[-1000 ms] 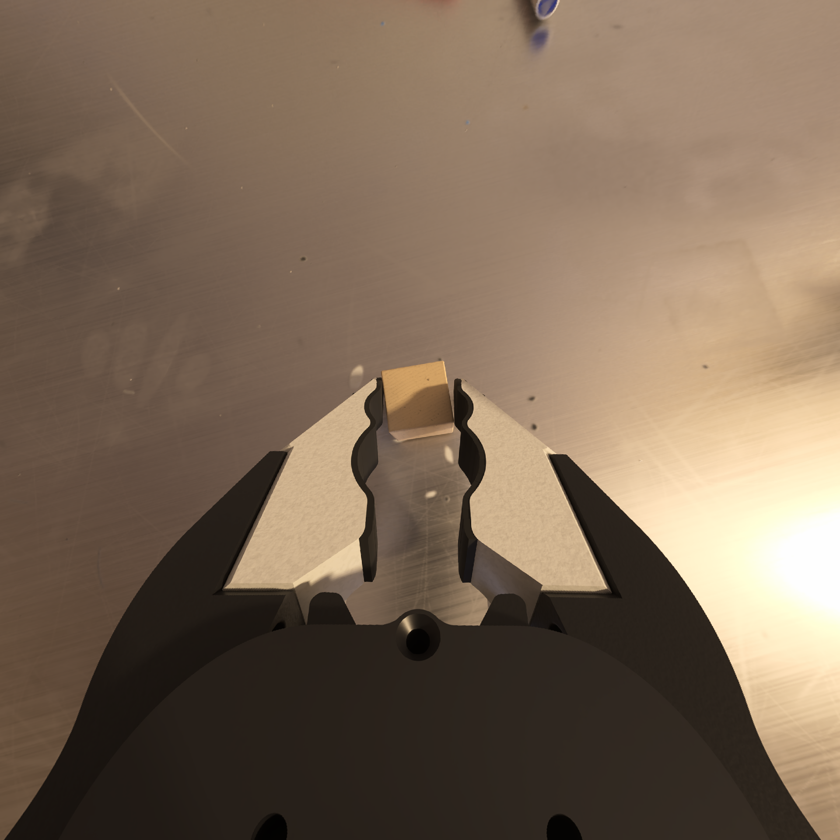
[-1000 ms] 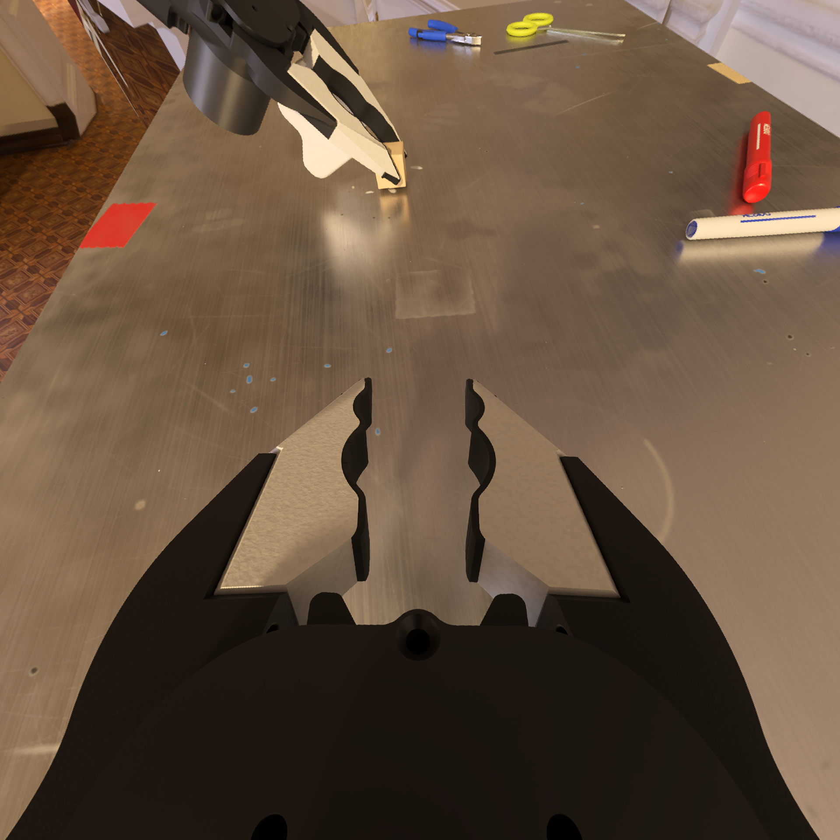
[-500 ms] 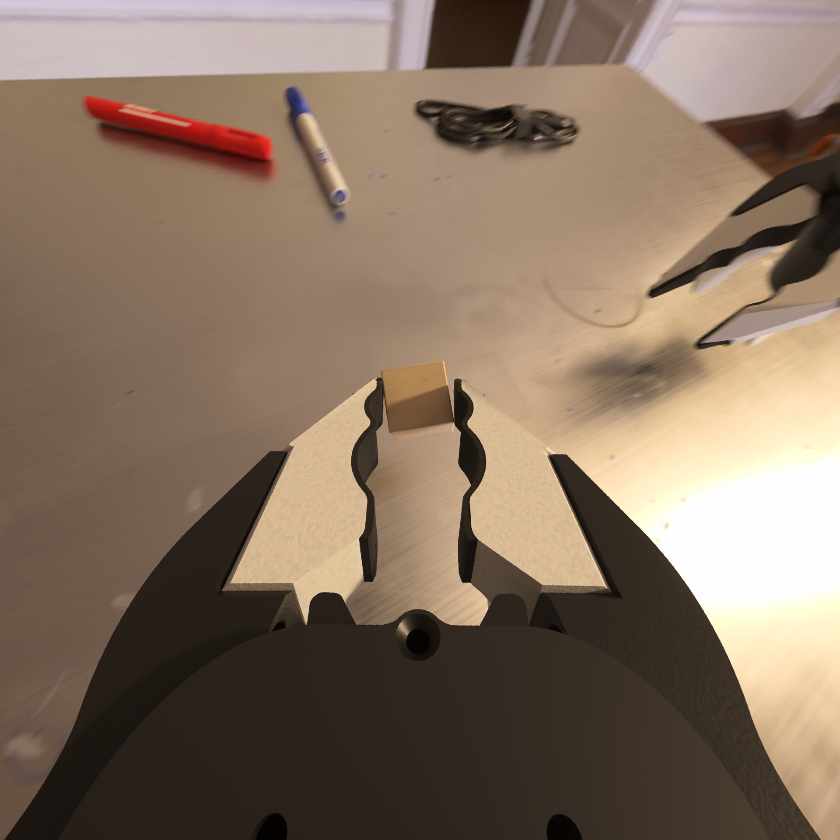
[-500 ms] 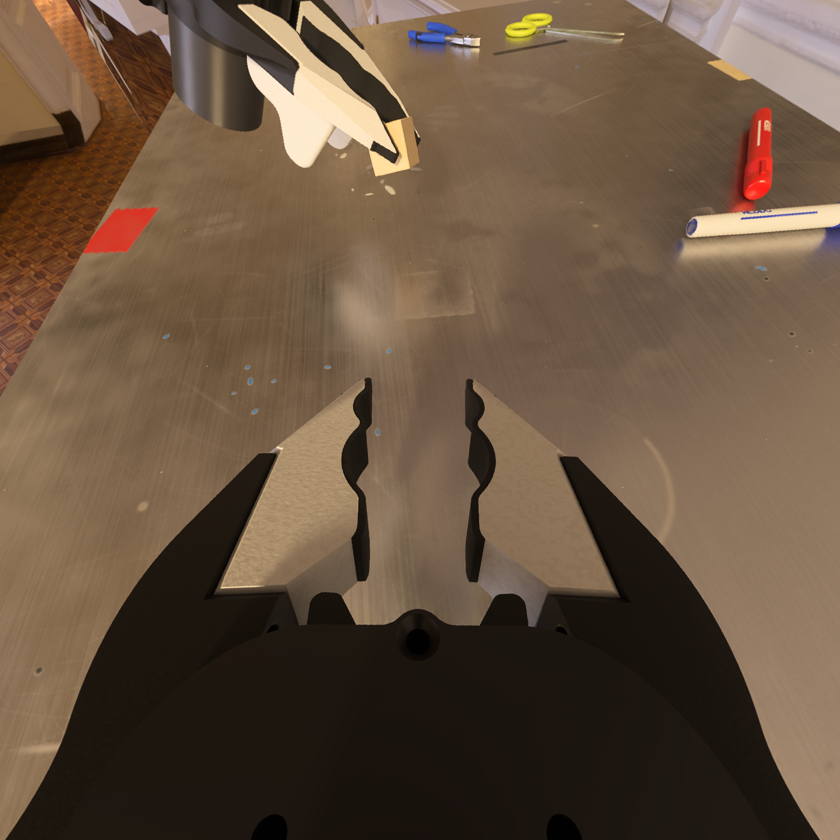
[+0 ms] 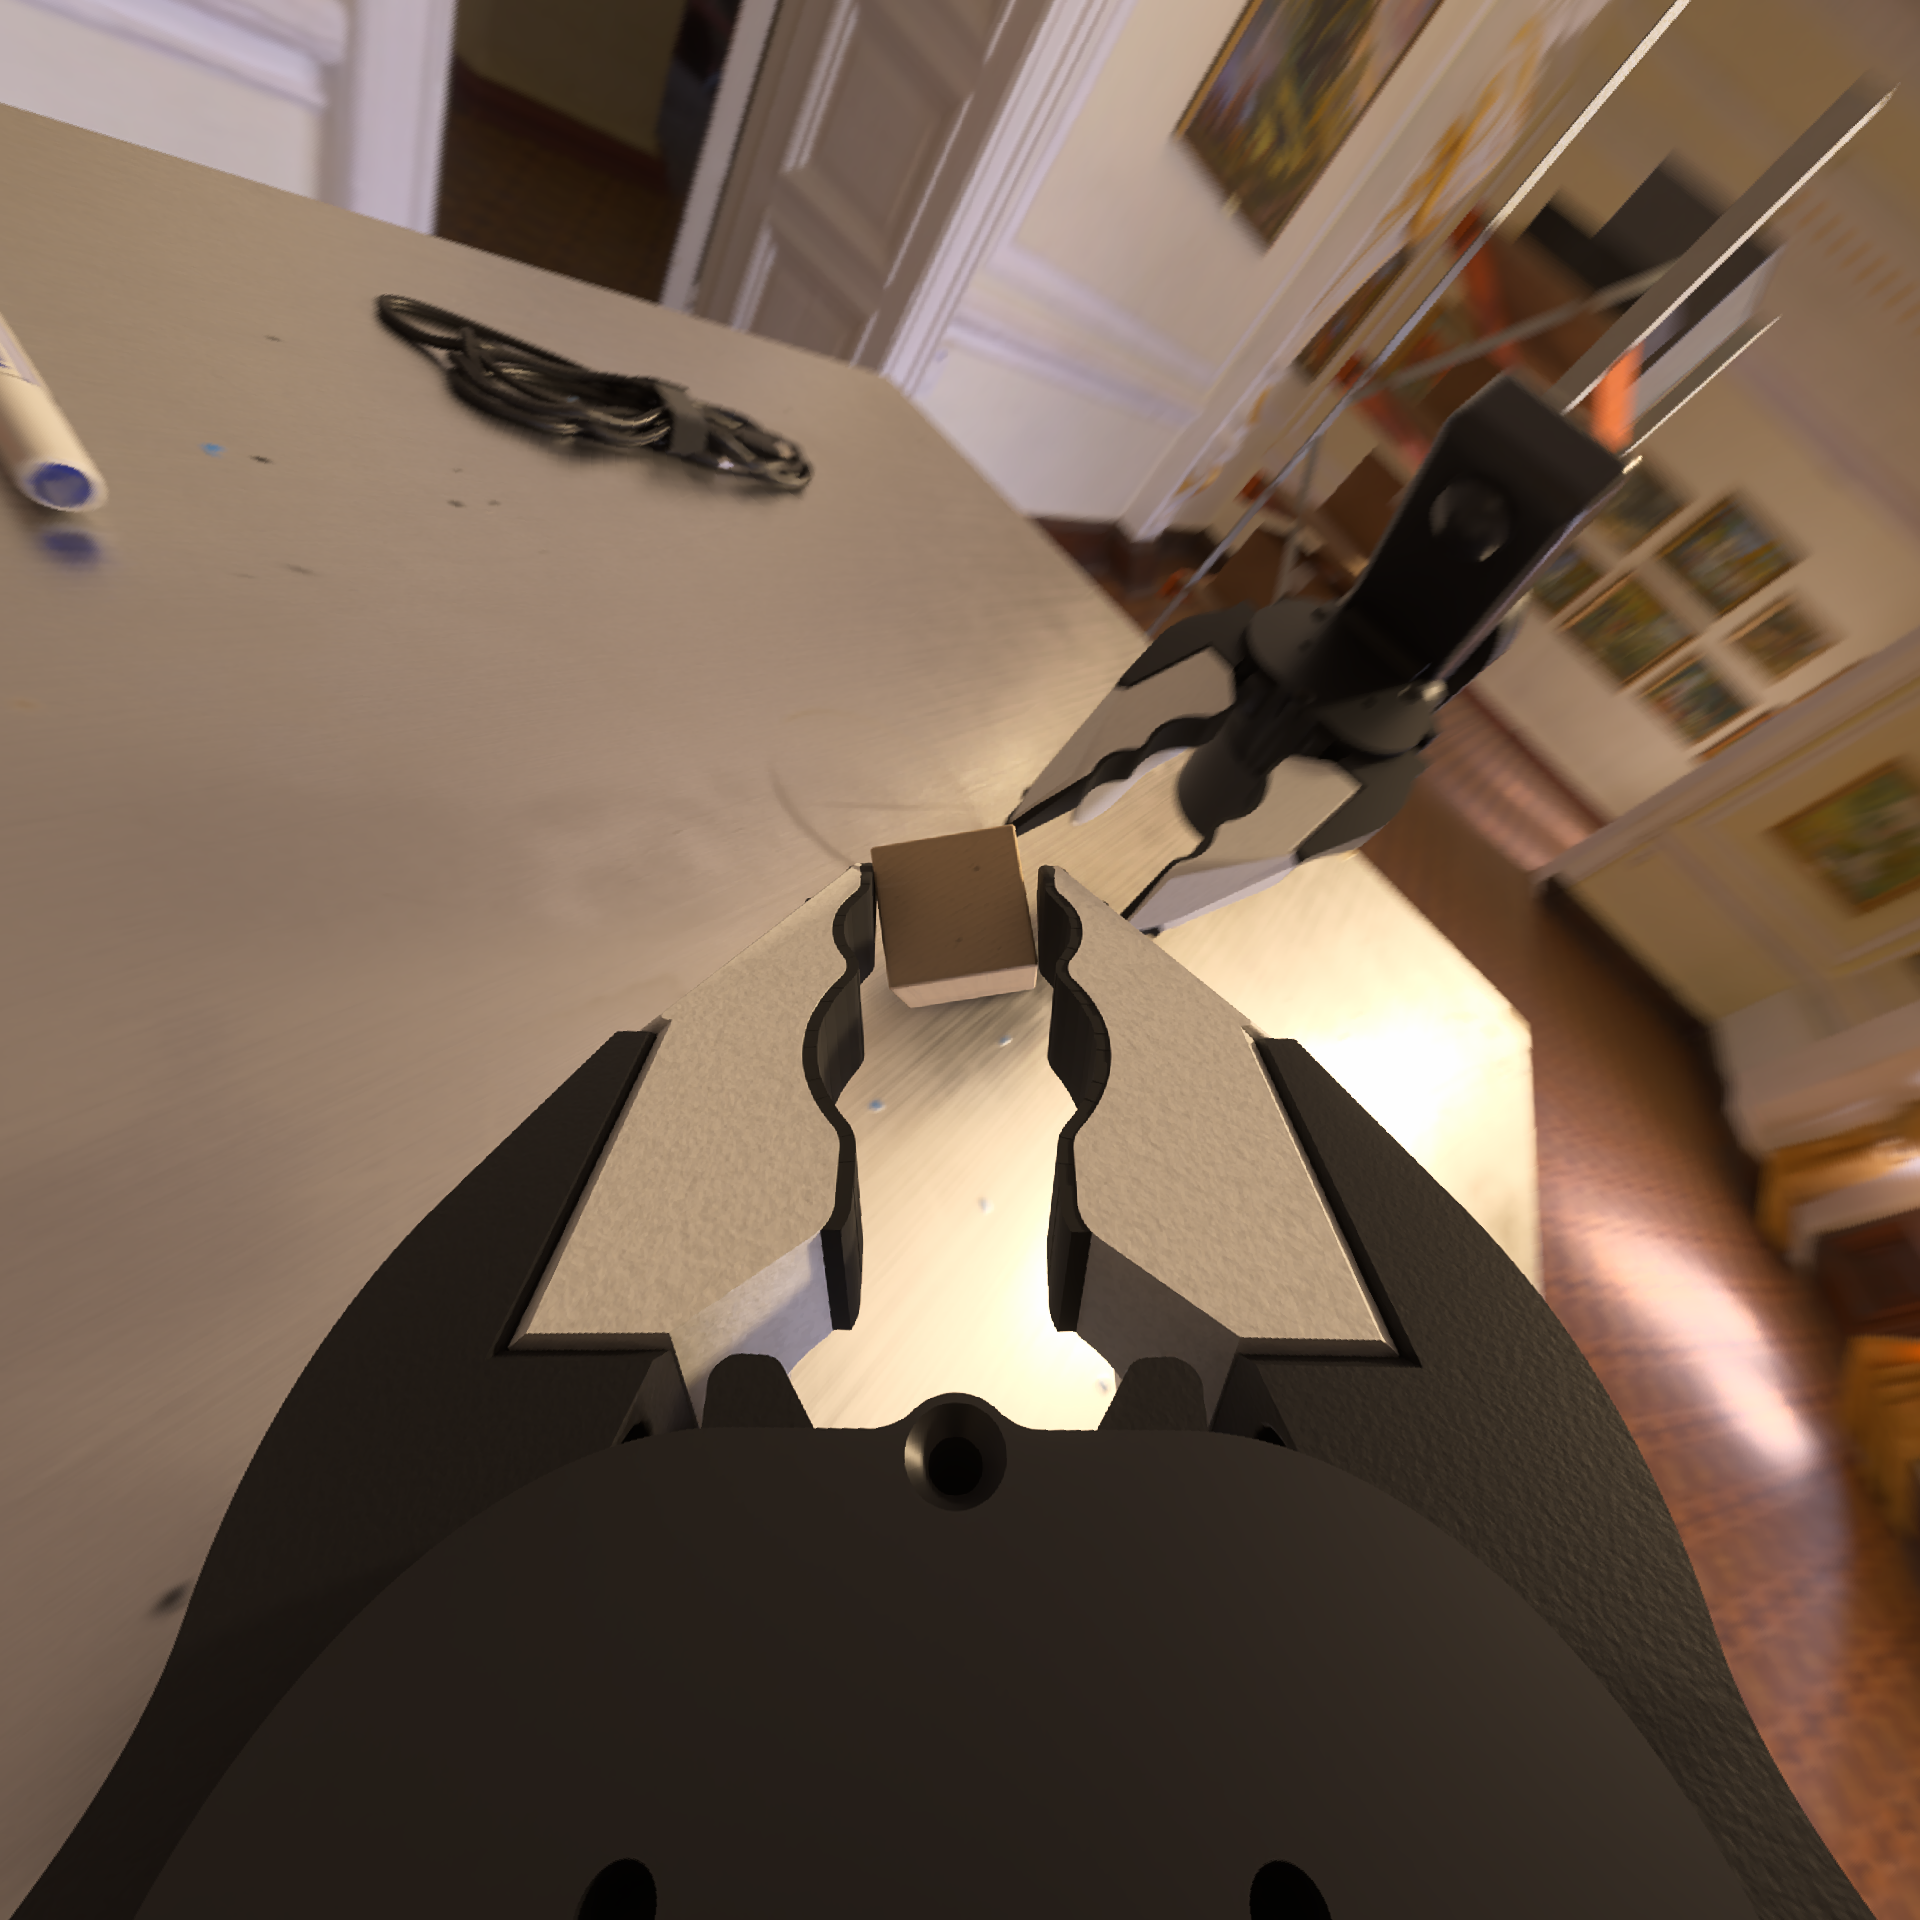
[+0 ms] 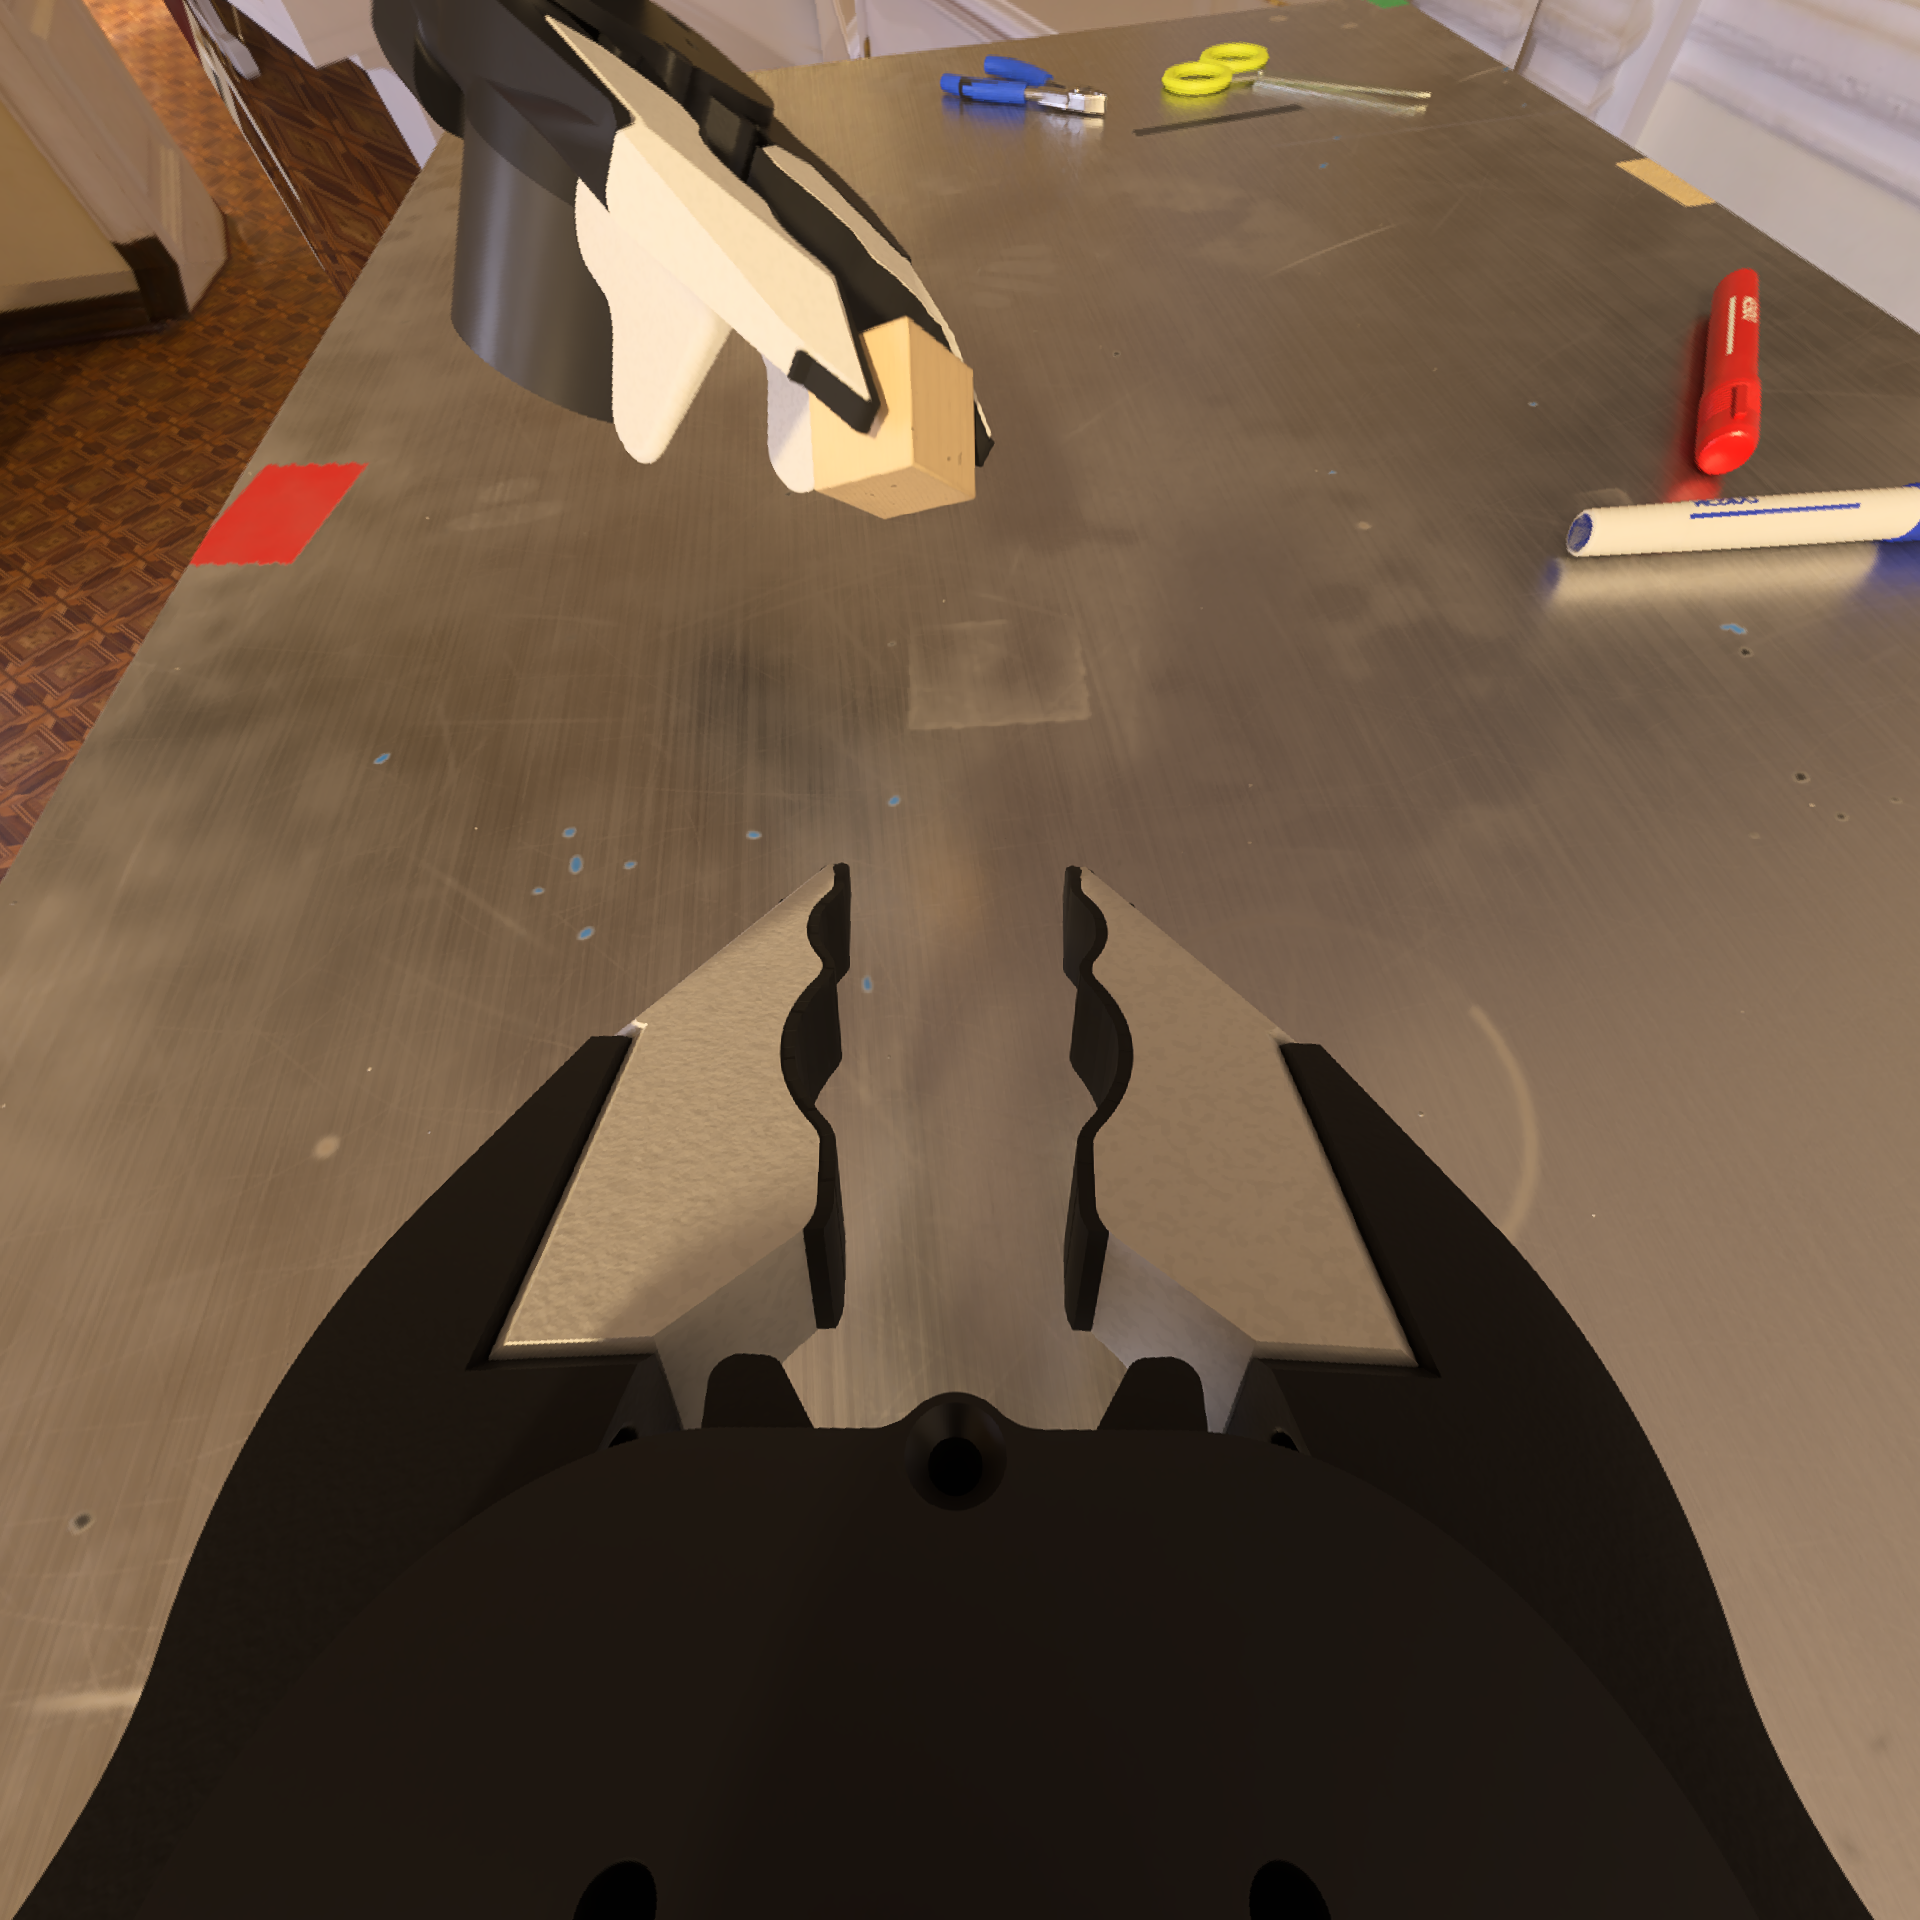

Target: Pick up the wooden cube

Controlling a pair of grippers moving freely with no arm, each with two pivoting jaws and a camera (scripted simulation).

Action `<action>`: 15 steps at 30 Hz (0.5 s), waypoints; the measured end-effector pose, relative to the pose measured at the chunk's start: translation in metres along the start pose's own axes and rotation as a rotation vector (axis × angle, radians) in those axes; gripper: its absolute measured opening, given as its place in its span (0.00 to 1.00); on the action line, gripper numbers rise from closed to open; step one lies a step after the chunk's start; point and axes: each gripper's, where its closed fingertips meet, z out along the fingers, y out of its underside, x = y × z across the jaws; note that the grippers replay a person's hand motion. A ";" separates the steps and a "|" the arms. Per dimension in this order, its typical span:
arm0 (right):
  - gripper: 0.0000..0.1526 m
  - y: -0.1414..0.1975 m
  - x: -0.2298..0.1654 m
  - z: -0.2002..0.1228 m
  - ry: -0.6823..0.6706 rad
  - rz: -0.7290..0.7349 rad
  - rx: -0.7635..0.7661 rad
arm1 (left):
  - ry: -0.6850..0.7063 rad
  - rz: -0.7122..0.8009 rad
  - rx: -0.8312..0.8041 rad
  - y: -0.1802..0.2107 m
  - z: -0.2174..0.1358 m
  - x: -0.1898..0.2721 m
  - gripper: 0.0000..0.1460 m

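Note:
The wooden cube [image 5: 954, 923] is a small light-brown block clamped between the tips of my left gripper [image 5: 954, 883], held in the air well above the metal table [image 5: 416, 831]. In the right wrist view the cube [image 6: 914, 436] hangs clear of the tabletop in the left gripper [image 6: 920, 421]. My right gripper [image 6: 956, 873] is open and empty, low over the table near its front end. It also shows in the left wrist view [image 5: 1091, 868], beyond the cube.
A red marker [image 6: 1730, 374] and a white-and-blue marker [image 6: 1745, 523] lie at the right. Blue pliers [image 6: 1023, 91] and yellow scissors [image 6: 1247, 75] lie at the far end. A black cable coil [image 5: 592, 400] lies on the table. A red patch [image 6: 278, 512] marks the left edge.
My left gripper has lifted the cube off the table and tilted up, so the room now shows behind it. The right gripper has stayed put and open.

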 end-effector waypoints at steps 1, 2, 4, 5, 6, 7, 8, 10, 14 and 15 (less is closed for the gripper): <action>0.27 0.000 0.000 0.000 0.000 -0.001 0.000 | 0.037 -0.035 0.026 -0.002 0.001 0.004 0.21; 0.27 0.000 0.000 0.000 0.001 -0.004 -0.001 | 0.073 -0.072 0.053 -0.005 0.001 0.006 0.21; 0.27 0.000 -0.001 0.000 0.002 -0.010 -0.004 | 0.143 -0.145 0.103 -0.010 0.000 0.010 0.21; 0.27 0.001 -0.001 0.001 0.003 -0.014 -0.006 | 0.169 -0.174 0.121 -0.012 -0.001 0.011 0.21; 0.27 0.001 -0.002 0.001 0.005 -0.018 -0.008 | 0.186 -0.194 0.131 -0.012 -0.001 0.011 0.21; 0.27 0.001 -0.002 0.001 0.006 -0.022 -0.010 | 0.192 -0.207 0.136 -0.011 -0.001 0.010 0.21; 0.27 0.001 -0.002 0.001 0.007 -0.025 -0.012 | 0.192 -0.213 0.135 -0.010 -0.001 0.008 0.21; 0.27 0.001 -0.002 0.002 0.008 -0.029 -0.014 | 0.190 -0.219 0.128 -0.006 0.000 0.007 0.21; 0.27 0.002 -0.002 0.002 0.009 -0.031 -0.015 | 0.205 -0.236 0.125 -0.003 0.003 0.007 0.21; 0.27 0.002 -0.002 0.002 0.009 -0.031 -0.015 | 0.208 -0.240 0.123 -0.002 0.004 0.007 0.21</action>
